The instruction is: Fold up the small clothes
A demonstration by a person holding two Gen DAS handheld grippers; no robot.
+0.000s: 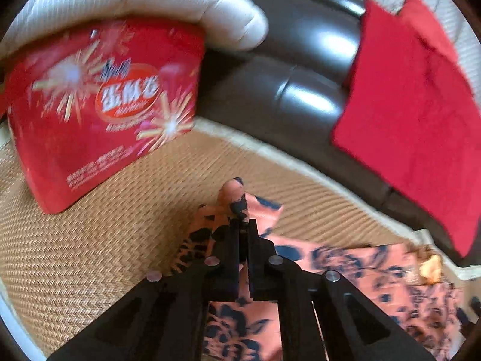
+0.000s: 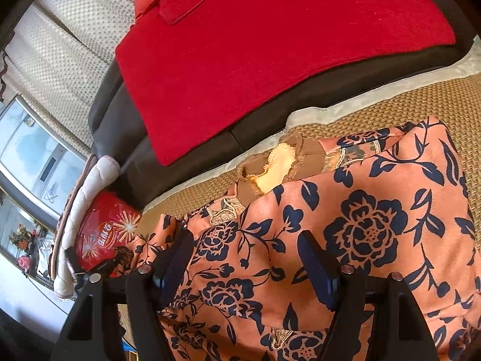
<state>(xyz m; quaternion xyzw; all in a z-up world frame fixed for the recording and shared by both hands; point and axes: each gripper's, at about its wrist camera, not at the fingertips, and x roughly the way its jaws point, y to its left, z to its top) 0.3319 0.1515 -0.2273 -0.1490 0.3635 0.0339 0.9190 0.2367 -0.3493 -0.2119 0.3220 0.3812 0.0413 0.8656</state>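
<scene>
Floral garment (image 2: pixel 345 216) lies on the woven mat (image 1: pixel 90 240), under and ahead of our claws. Our left claw (image 1: pixel 243 225) is closed on its sleeve end; our right claw (image 2: pixel 246 255) hangs wide apart above the body cloth. Beyond the left claw stands a red snack box (image 1: pixel 99 105). We think the thin pinch can slip if we pull fast, and the fold will then collapse.

Garment (image 2: pixel 375 225): small top, salmon-orange fabric with dark navy rose-and-leaf print; tan ribbed collar with pale yellow lining, gold embroidered trim. Lies spread on the woven mat, collar toward the sofa; one end lifted, bunched into a peak (image 1: pixel 237 201).
</scene>
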